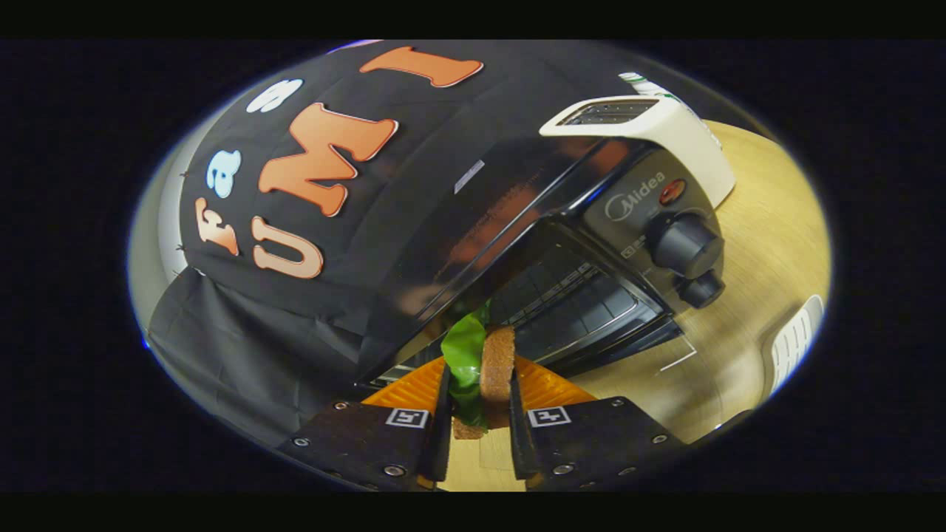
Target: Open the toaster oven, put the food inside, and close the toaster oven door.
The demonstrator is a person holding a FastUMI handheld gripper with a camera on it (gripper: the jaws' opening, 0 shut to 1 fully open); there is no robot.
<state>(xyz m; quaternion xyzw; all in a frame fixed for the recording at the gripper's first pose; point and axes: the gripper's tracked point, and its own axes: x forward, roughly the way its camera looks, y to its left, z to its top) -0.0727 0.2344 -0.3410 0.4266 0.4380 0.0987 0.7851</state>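
Note:
My gripper (480, 384) is shut on a sandwich (494, 366), a brown bread slice with a green leaf on its left side, held upright between both fingers. Just beyond the fingers stands the black toaster oven (547, 222), seen tilted. Its door (591, 325) hangs open, and the wire rack inside shows behind the sandwich. Two round black knobs (684, 244) and a small red lamp sit on the oven's control panel to the right of the opening.
A white slot toaster (650, 122) stands behind the oven on the wooden table (761, 244). A white ribbed object (794, 340) lies on the table to the right. Black cloth hangs as the wall to the left and behind.

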